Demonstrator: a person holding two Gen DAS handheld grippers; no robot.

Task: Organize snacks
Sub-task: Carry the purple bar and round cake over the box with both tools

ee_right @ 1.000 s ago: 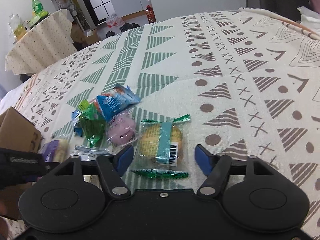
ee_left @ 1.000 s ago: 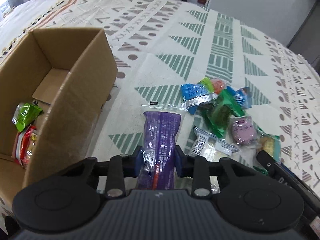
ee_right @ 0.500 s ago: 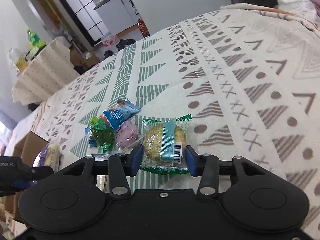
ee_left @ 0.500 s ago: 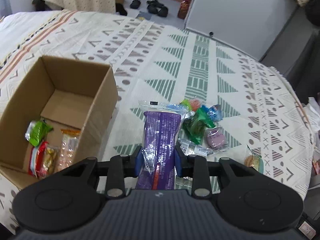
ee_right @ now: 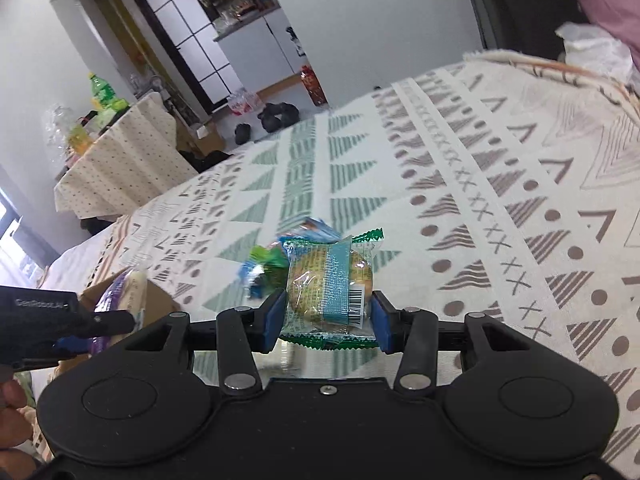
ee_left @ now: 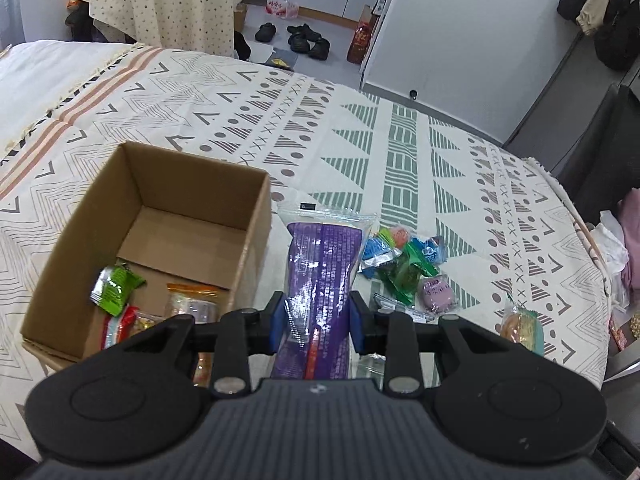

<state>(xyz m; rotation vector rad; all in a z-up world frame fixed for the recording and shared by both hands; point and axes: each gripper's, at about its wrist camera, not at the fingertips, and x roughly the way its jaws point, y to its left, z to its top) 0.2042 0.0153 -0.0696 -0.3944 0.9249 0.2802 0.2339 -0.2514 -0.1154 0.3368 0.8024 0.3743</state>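
My left gripper (ee_left: 317, 320) is shut on a long purple snack packet (ee_left: 324, 264), held above the bedspread just right of the open cardboard box (ee_left: 252, 248). Inside the box lie a green packet (ee_left: 116, 286) and a few other snacks. My right gripper (ee_right: 328, 316) is shut on a yellow cake in a clear, green-edged wrapper (ee_right: 330, 280), lifted off the bedspread. A small pile of loose snacks (ee_left: 404, 264) stays on the bedspread between the two. In the right wrist view the left gripper (ee_right: 60, 320) and the purple packet (ee_right: 120, 288) show at the left, over the box (ee_right: 160, 304).
The patterned bedspread (ee_left: 360, 140) stretches beyond the box and pile. Its edge drops off at the right, by dark furniture (ee_left: 592, 140). A table with a dotted cloth (ee_left: 168, 4) and shoes (ee_left: 304, 38) stand on the floor beyond. A hand (ee_right: 12, 396) shows at the lower left.
The right jaws closed on the cake packet and lifted it off the bedspread. The left gripper rose with the purple packet, and the whole box now shows below it.
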